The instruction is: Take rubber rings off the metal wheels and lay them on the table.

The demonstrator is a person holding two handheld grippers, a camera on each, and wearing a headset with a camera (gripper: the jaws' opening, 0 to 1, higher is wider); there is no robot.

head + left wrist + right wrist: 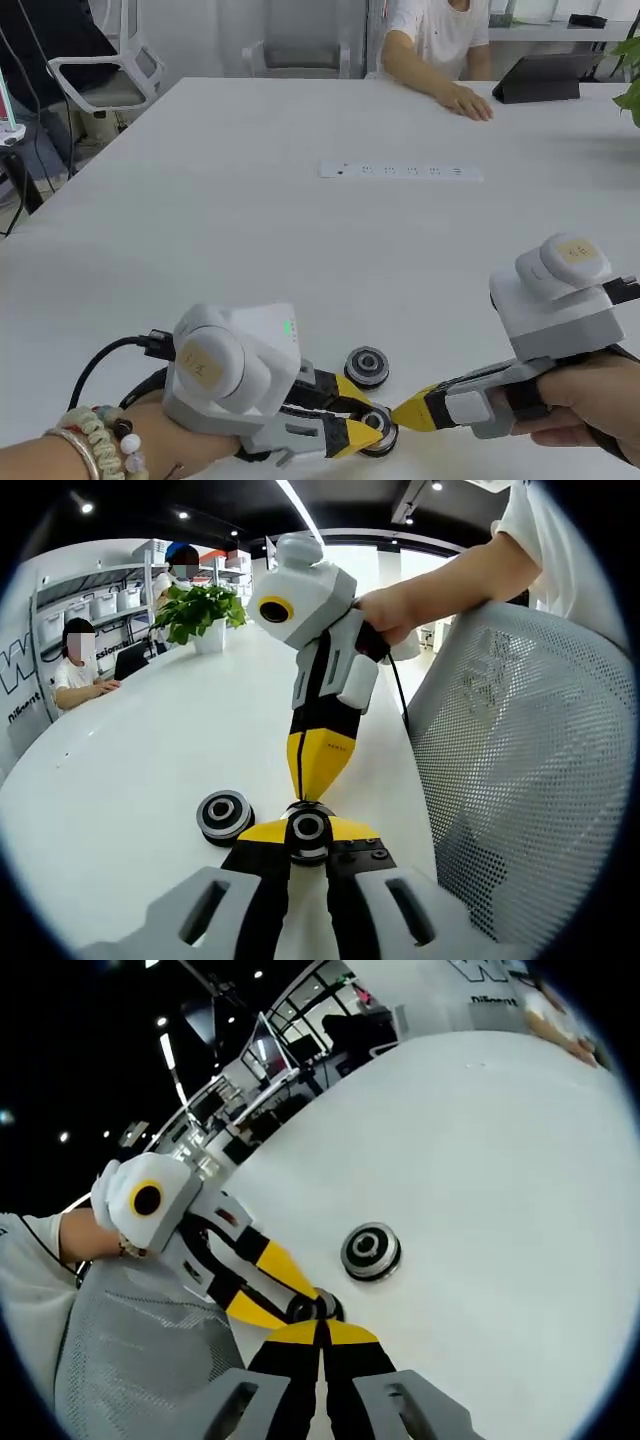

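The left hand-held gripper (365,431) has its yellow jaws clamped on a metal wheel (307,828). The right hand-held gripper (408,416), jaws pressed together, touches that wheel's rim with its tips. A second wheel (367,366) lies on the desk (300,230) just beyond the left jaws. The left gripper view brings in a potted plant (200,610); the head view, a power strip (400,171).

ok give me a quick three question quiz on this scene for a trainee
1. True or false: the left gripper grips both wheels.
2. The right gripper has its jaws: A wide open, B closed, tips at the gripped wheel, C around the loose wheel.
3. Short answer: what long white thing lies farther out on the table?
Key: 1 false, it grips one wheel only. 2 B. 3 a power strip.
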